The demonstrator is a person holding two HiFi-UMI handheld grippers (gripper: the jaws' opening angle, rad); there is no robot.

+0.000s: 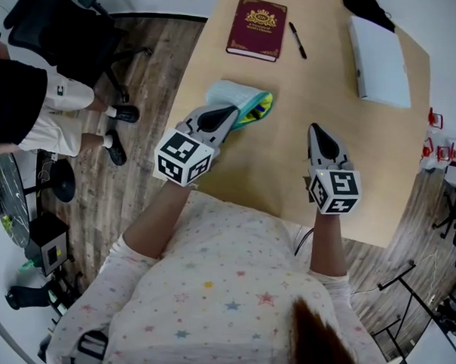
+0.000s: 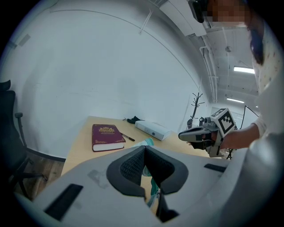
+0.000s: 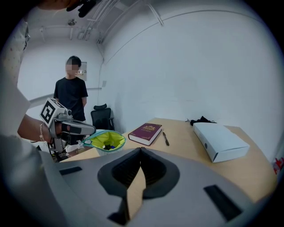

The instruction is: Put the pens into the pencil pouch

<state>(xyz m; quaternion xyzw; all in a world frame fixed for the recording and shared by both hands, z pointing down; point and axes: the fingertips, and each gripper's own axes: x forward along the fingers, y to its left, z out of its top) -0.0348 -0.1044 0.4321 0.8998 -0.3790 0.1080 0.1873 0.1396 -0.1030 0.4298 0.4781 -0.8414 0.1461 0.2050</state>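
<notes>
A light-blue pencil pouch [image 1: 243, 101] with a teal zip and lime lining lies on the wooden table [image 1: 289, 172]. My left gripper [image 1: 231, 111] is shut on the pouch's near edge; teal fabric shows between its jaws [image 2: 153, 191]. In the right gripper view the pouch [image 3: 105, 141] gapes open, with small dark items inside. One black pen [image 1: 297, 39] lies loose beside the book; it also shows in the right gripper view [image 3: 165, 138]. My right gripper [image 1: 315, 130] hovers over bare table to the pouch's right, shut and holding nothing [image 3: 141, 150].
A maroon book [image 1: 256, 28] lies at the table's far end, with a white box [image 1: 378, 59] and a black item [image 1: 367, 8] at the far right. A person [image 1: 28, 101] stands left of the table by a black office chair [image 1: 61, 27].
</notes>
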